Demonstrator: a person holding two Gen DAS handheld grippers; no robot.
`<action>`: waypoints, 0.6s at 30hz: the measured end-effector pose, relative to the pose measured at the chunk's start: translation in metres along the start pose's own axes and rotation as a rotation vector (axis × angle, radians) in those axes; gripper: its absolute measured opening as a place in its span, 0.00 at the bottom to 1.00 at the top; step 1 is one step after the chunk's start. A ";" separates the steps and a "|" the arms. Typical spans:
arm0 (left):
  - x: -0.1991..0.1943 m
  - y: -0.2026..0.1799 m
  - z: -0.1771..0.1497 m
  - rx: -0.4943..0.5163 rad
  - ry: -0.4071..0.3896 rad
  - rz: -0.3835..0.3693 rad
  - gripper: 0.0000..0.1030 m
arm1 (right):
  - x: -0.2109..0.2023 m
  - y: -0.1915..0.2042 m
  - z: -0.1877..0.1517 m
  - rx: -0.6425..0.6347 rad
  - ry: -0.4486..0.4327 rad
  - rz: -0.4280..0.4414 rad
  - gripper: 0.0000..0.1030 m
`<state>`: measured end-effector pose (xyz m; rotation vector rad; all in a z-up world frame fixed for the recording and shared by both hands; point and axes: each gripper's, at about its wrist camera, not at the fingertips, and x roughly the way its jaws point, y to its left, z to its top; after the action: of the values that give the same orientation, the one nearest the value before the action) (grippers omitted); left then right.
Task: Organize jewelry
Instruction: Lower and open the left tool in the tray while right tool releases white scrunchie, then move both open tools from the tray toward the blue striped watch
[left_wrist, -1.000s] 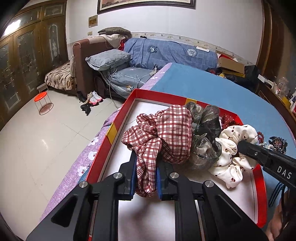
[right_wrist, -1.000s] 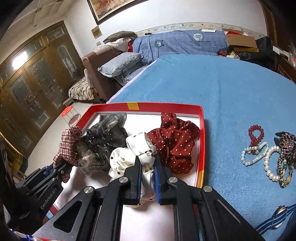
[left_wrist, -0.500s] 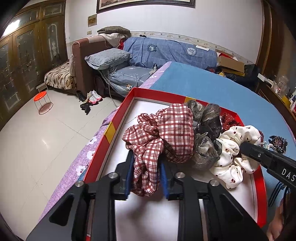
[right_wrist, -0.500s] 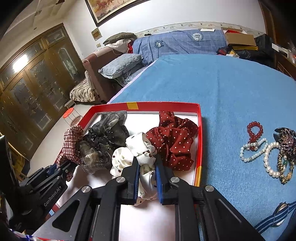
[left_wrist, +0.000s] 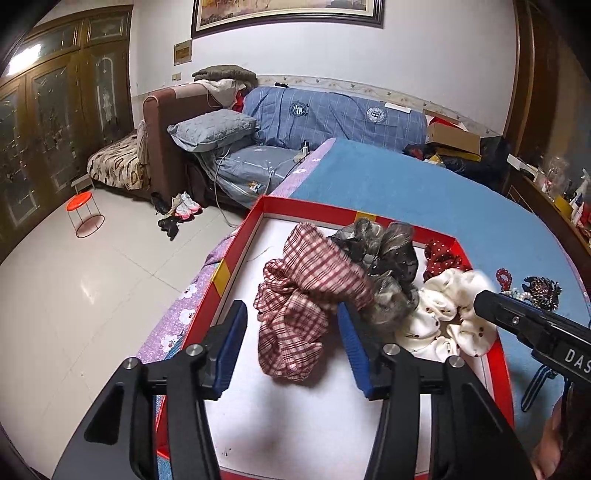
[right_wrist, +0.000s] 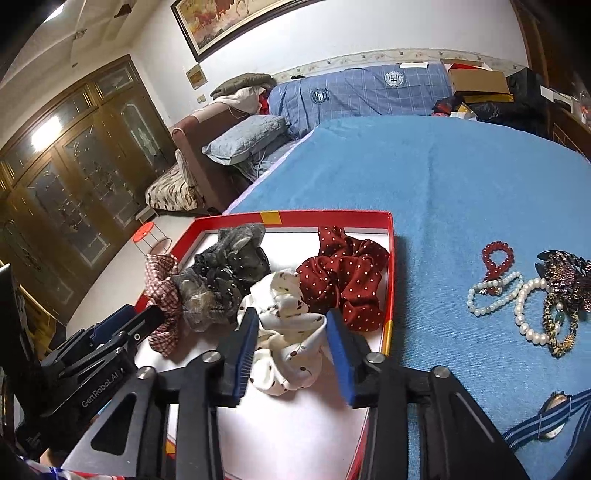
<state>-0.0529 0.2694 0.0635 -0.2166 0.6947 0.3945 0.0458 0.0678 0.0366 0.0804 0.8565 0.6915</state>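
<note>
– What are your jaws doing?

– Both stand wide apart, gripping nothing. My left gripper (left_wrist: 291, 339) straddles the plaid scrunchie (left_wrist: 306, 306); my right gripper (right_wrist: 291, 350) straddles the cream scrunchie (right_wrist: 288, 336). Both lie loose on the tray floor, I judge set down there.

– And beyond?

– The red tray (right_wrist: 389, 258) also holds a grey scrunchie (right_wrist: 225, 273) and a dotted red one (right_wrist: 343, 277). Right of it, on the blue bed (right_wrist: 443, 177), pearls (right_wrist: 528, 306) and a bead bracelet (right_wrist: 496, 258) wait unsorted.

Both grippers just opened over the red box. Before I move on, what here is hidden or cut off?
- Dark red dotted scrunchie: left wrist view, mostly behind the grey scrunchie and cream scrunchie.
- Striped strap: right wrist view, cut by the frame edge.
- Bracelet pile: left wrist view, small, partly behind the right gripper.
</note>
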 end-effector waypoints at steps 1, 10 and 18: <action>-0.002 0.000 0.000 0.001 -0.005 0.001 0.51 | -0.003 0.000 0.000 0.000 -0.008 0.000 0.46; -0.018 -0.004 0.004 -0.003 -0.032 0.004 0.61 | -0.025 0.005 -0.001 -0.005 -0.047 0.026 0.62; -0.023 -0.004 0.003 -0.001 -0.035 0.009 0.64 | -0.034 0.001 -0.008 0.016 -0.047 0.039 0.63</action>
<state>-0.0653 0.2600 0.0818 -0.2073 0.6608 0.4069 0.0241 0.0469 0.0537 0.1276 0.8173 0.7165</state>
